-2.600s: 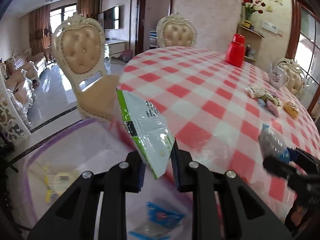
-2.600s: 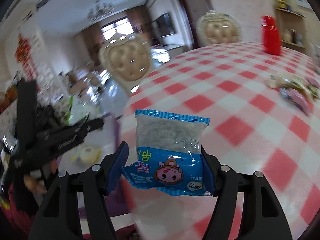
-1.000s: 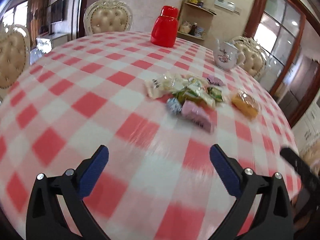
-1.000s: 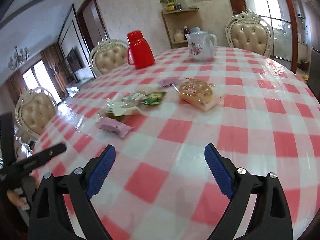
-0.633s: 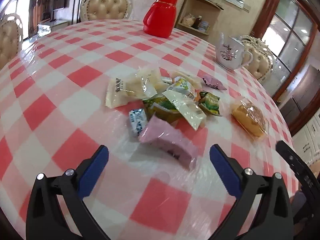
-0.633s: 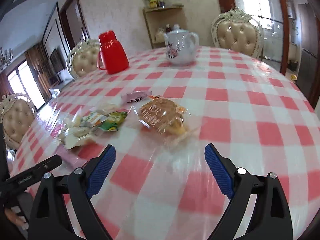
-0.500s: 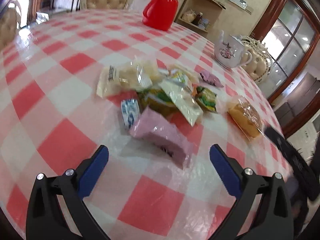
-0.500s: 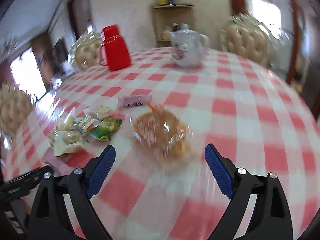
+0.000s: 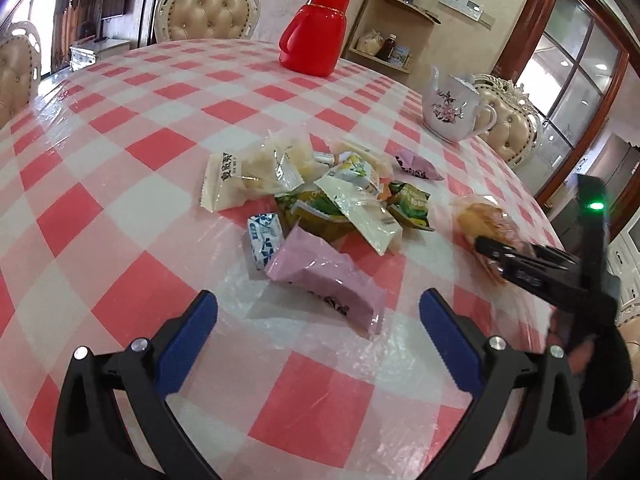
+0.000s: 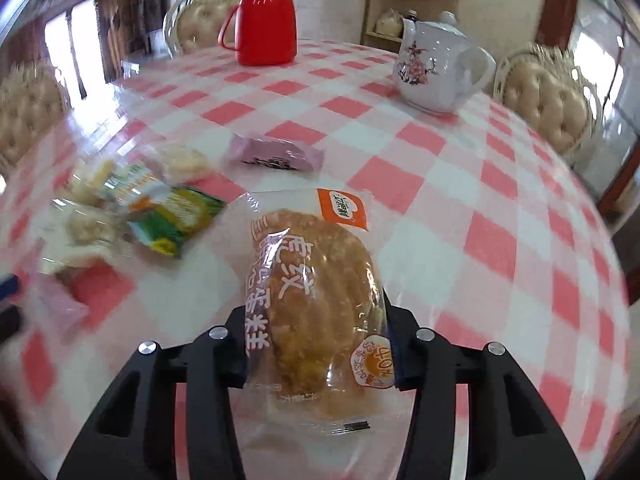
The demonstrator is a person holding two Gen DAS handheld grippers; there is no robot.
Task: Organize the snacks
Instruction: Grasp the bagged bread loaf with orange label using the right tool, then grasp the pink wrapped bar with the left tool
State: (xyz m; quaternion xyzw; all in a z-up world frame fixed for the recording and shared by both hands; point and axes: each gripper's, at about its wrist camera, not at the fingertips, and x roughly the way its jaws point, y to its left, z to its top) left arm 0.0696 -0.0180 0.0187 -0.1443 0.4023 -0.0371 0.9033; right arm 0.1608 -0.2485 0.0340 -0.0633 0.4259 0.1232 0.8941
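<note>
The right tongs [image 10: 316,344] are pointed steeply down at the tabletop [image 10: 500,208], which is covered with a glossy red-and-white checked cloth. Their jaws are closing around a round golden cake in a clear plastic wrapper with an orange label [image 10: 316,300]; the black fingers [image 10: 230,356] are seen against both sides of the wrapper, so the cake is gripped where it lies near the tabletop's right edge. In the left wrist view the same tongs [image 9: 496,256] are seen reaching in low from the right, over that cake [image 9: 480,220], with a gloved hand [image 9: 600,352] behind them.

The left tongs [image 9: 318,328] are held tilted downward with the blue-padded jaws spread wide and nothing between them. Just ahead of them lies a pale purple flat snack packet [image 9: 324,280], near but not touched. Behind it, a loose heap of small wrapped snacks [image 9: 320,188] is piled in the middle of the cloth, with a small blue-and-white sachet [image 9: 264,240] at its near-left side and a second purple packet [image 9: 416,168] at its far-right side.

Farther back, a red plastic jug with a lid [image 9: 316,32] and a white floral ceramic teapot [image 9: 452,112] are standing upright, well apart from the snacks.
</note>
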